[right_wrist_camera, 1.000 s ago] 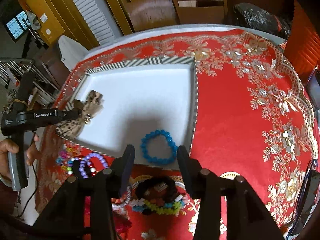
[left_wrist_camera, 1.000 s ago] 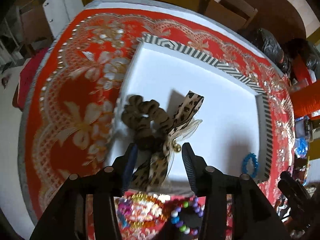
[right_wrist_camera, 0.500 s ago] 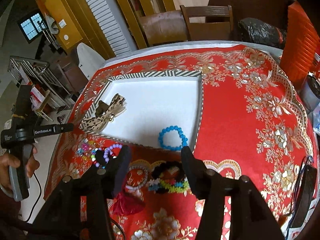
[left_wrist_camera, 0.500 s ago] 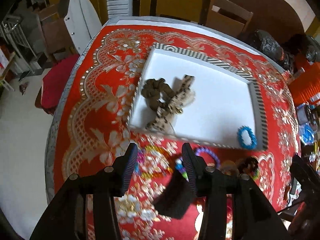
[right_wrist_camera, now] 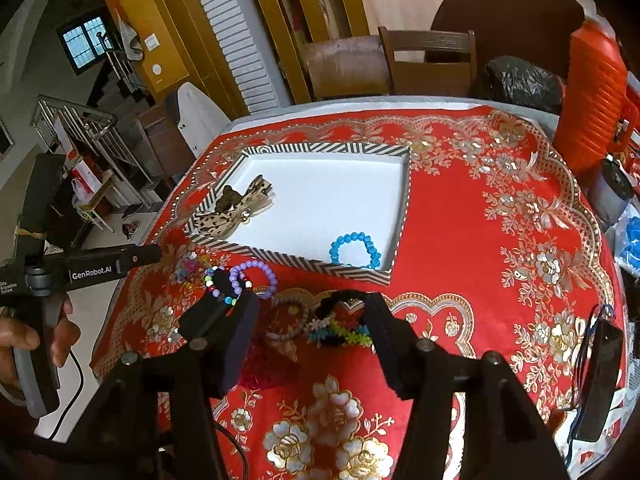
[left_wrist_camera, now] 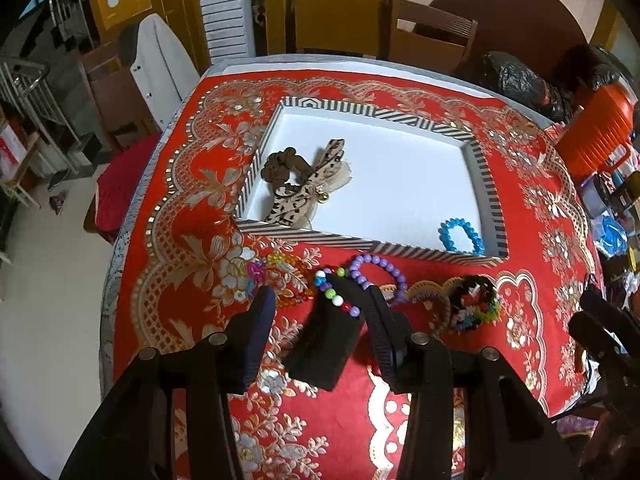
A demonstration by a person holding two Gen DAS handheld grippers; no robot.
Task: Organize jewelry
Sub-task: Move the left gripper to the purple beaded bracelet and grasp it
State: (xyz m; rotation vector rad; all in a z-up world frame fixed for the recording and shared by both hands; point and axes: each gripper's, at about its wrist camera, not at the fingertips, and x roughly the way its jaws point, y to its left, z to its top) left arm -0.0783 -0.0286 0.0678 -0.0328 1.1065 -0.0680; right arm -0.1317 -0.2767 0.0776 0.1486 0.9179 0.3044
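Observation:
A white tray with a striped rim [left_wrist_camera: 360, 240] [right_wrist_camera: 288, 258] holds a leopard-print scrunchie with a bow [left_wrist_camera: 304, 186] [right_wrist_camera: 236, 210] at its left and a blue bead bracelet [left_wrist_camera: 460, 236] [right_wrist_camera: 354, 250] at its near right corner. In front of the tray lie a purple bead bracelet [left_wrist_camera: 378, 268] [right_wrist_camera: 254, 276], a multicolour bead bracelet on a black block [left_wrist_camera: 336, 300] [right_wrist_camera: 222, 288], a brown bracelet [right_wrist_camera: 286, 318] and a black-and-neon band [left_wrist_camera: 474, 306] [right_wrist_camera: 340, 326]. My left gripper [left_wrist_camera: 320, 316] is open and empty above these. My right gripper [right_wrist_camera: 312, 320] is open and empty.
The red and gold cloth [right_wrist_camera: 480, 220] covers the table. An orange container [right_wrist_camera: 596, 96] and clutter stand at the right edge. A black phone [right_wrist_camera: 600, 376] lies near right. Wooden chairs [left_wrist_camera: 432, 40] stand behind the table.
My left gripper let go of the scrunchie in the tray and pulled back and up. My right gripper also drew back from the tray. Both stayed open.

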